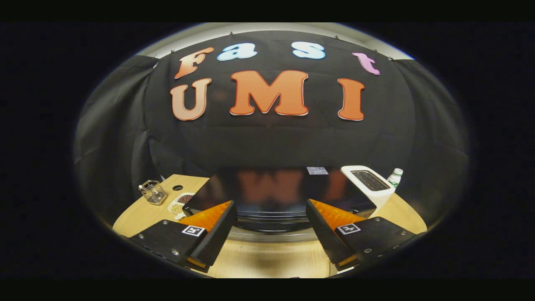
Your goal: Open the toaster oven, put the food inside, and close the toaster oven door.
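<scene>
Wooden table [267,261], light grain, takes up the whole lower ground and runs out to the dark cloth wall behind. Toaster oven [276,190] sits square on it, directly ahead of the gripper [271,211]: black body, glossy flat top throwing back a blurred reflection of the wall, a small pale sticker near its back right corner. Its front face is seen steeply from above; a dark band with a pale strip below it, likely the door and handle, lies between and just beyond the fingertips. Door looks closed, though the angle makes this hard to confirm. Gripper fingers spread wide apart, nothing between them, bare table showing in the gap; each tip [228,209] reaches to about the oven's front corners, and whether they touch it I cannot tell. Each finger carries a small square marker near its base. White slot toaster [370,186] stands just beside the oven's right flank, slot upward, touching or nearly so. Behind the toaster, a bottle [395,177] with a white cap and a greenish label, upright, near the table's far right edge. Left of the oven, a plate [180,204] with food on it, brownish and yellowish bits, too small to identify, partly hidden by the left finger. Further left, a small wire basket [153,192], standing apart from the plate. A dark round hole [177,187] in the tabletop lies between basket and oven.
</scene>
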`<move>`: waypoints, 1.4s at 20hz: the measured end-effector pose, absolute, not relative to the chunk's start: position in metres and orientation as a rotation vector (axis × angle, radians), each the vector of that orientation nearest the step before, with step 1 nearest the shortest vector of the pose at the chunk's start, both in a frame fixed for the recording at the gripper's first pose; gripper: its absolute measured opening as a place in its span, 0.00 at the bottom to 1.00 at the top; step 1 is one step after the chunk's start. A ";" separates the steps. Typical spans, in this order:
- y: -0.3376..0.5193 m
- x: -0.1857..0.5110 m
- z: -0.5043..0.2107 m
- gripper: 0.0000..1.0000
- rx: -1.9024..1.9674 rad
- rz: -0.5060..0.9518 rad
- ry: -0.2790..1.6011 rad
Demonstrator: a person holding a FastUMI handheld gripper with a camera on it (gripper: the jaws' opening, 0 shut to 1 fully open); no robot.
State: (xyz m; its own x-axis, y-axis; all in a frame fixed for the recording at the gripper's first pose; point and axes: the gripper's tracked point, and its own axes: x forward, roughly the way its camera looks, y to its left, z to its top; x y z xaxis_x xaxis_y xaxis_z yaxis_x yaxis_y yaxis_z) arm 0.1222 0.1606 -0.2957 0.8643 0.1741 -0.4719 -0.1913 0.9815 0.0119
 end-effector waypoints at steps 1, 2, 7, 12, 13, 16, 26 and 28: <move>0.160 0.124 -0.302 0.99 -0.037 0.187 0.502; 0.160 0.126 -0.306 0.99 -0.035 0.184 0.510; 0.159 0.124 -0.316 0.98 -0.017 0.182 0.539; 0.154 0.113 -0.316 0.99 -0.020 0.173 0.556; 0.154 0.111 -0.314 0.99 -0.010 0.174 0.551; 0.152 0.096 -0.315 0.99 -0.022 0.181 0.573; 0.136 0.021 -0.334 0.99 -0.023 0.188 0.645; 0.133 0.007 -0.343 0.99 -0.025 0.183 0.660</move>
